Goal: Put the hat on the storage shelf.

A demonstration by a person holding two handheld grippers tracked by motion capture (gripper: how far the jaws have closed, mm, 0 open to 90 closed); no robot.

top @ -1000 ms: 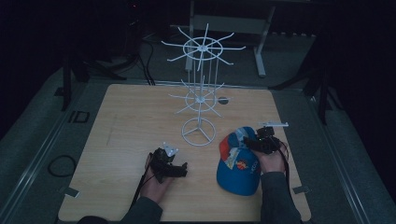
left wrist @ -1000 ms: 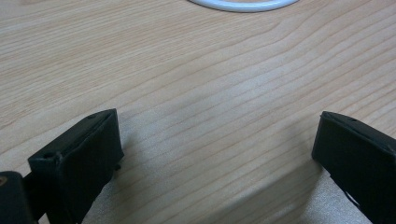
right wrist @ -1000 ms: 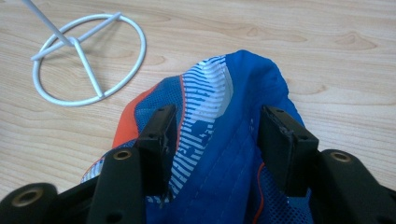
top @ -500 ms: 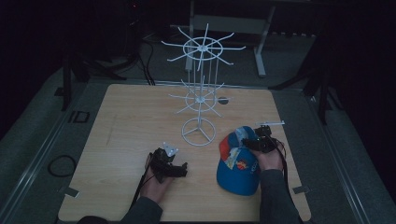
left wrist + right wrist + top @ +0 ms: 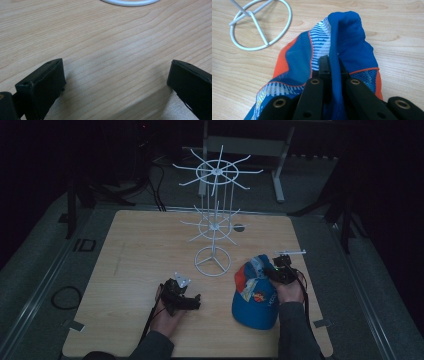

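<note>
A blue cap (image 5: 254,295) with orange and white panels lies on the wooden table (image 5: 140,255) at the front right. My right gripper (image 5: 274,272) sits at the cap's far edge. Its jaws have just closed, and the right gripper (image 5: 331,67) is shut on a raised fold of the cap's (image 5: 347,32) blue fabric. My left gripper (image 5: 192,302) rests low over the table at the front middle. In its own view the left gripper (image 5: 115,80) stands wide open over bare wood, with nothing between the fingers.
A white wire display rack (image 5: 215,172) with spoke arms at two heights stands mid-table on a ring base (image 5: 213,261), just left of the cap; the ring base (image 5: 259,25) lies close to the right gripper. A dark floor surrounds the table.
The right gripper's jaws have drawn together on the cap's fabric. Both hands have kept their place.
</note>
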